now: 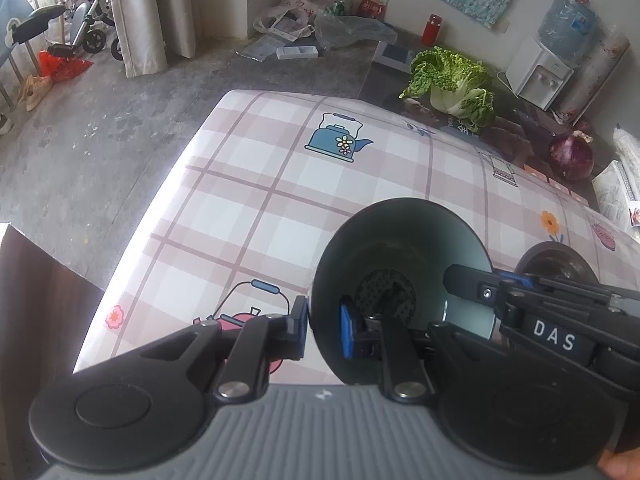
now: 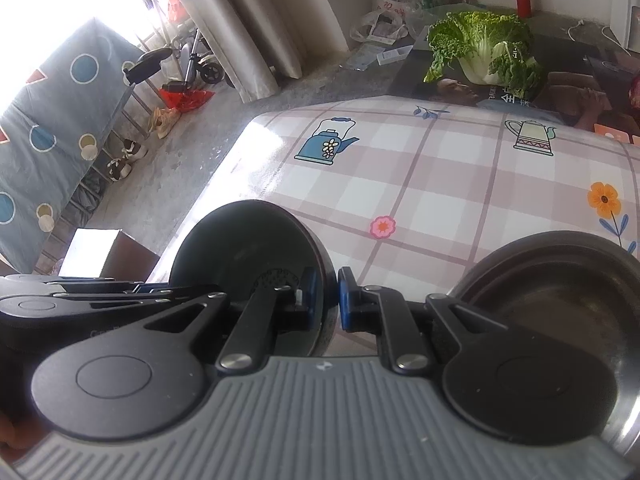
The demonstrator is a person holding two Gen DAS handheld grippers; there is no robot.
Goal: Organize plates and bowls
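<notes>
Both grippers pinch one dark bowl (image 1: 400,264) by its rim — the left gripper (image 1: 325,330) on one side, the right gripper (image 2: 327,296) opposite — near the table's (image 1: 280,184) front edge, beside a second bowl (image 2: 560,280).

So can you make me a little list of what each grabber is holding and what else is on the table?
left gripper: shut on the rim of the dark bowl
right gripper: shut on the same bowl's opposite rim
second bowl: on the table, right of the held one
tablecloth: pink checks, kettle pictures
far end: cabbage, red onion
</notes>
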